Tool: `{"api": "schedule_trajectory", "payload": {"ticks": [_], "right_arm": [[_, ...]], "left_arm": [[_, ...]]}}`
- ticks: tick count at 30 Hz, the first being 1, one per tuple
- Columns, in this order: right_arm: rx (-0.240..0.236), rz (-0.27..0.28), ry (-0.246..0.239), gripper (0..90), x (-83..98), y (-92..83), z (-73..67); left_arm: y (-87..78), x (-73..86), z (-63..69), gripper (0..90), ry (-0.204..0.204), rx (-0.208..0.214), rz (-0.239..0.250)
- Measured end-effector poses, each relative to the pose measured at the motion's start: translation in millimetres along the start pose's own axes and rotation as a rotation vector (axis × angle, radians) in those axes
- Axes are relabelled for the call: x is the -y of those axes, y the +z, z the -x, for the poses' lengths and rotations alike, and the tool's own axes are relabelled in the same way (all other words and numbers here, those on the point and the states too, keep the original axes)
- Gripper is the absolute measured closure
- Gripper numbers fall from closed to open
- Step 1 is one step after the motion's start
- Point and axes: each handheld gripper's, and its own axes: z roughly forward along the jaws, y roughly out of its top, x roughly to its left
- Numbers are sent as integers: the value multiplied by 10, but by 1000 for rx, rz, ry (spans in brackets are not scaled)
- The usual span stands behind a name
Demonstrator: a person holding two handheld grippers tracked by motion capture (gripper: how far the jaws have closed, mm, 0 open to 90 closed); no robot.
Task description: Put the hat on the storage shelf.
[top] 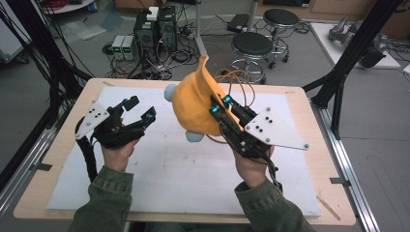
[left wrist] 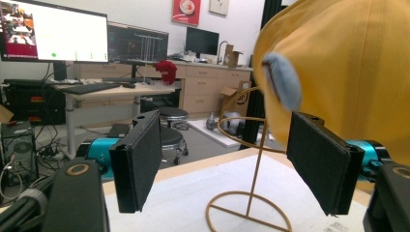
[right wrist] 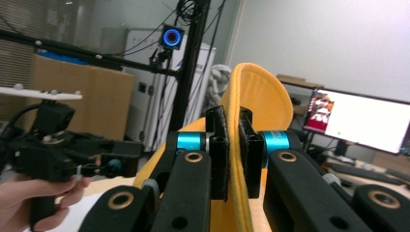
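Item: yellow hat, soft fabric with pale blue pompoms. We find it lifted clear of the surface, held up near the far middle, brim edge upward.

Right tool: pressed together on the hat's edge; in the right gripper view the fabric sits clamped between both pads.

Left tool: spread wide, holding nothing, hanging in the air just left of the hat and apart from it.

Gold wire stand: upright on the surface behind the hat, its ring bare.

Status, as we judge it: the pick-up is done and the hat is off the surface. Left to do: bring the hat over the stand's ring, settle it there, then release. We expect the free tool to help spread or steady the crown.
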Motion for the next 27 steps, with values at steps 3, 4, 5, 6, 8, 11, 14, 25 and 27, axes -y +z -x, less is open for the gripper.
{"api": "schedule_trajectory", "payload": {"ticks": [3,4,5,6,8,11,14,25,27], "right_arm": [[-26,-9,20,856,37,43,-45],[-30,-10,23,856,46,56,-61],[-30,-10,23,856,46,56,-61],[-39,-13,20,856,57,70,-90],[-51,-14,19,856,66,85,-124],[-63,-12,19,856,68,94,-164],[-78,-13,21,856,68,99,-202],[-103,0,21,857,71,96,-255],[-105,5,24,857,70,91,-251]], "left_arm": [[1,-2,-7,291,-20,12,6],[1,-3,-7,293,-24,18,7],[1,-3,-7,295,-24,18,7],[2,-2,-7,298,-28,22,9],[2,-4,-5,303,-31,33,10],[10,-2,2,311,-35,42,13],[26,-1,7,325,-43,49,21],[93,20,-2,511,-119,109,56],[125,36,-2,512,-150,136,53]]}}
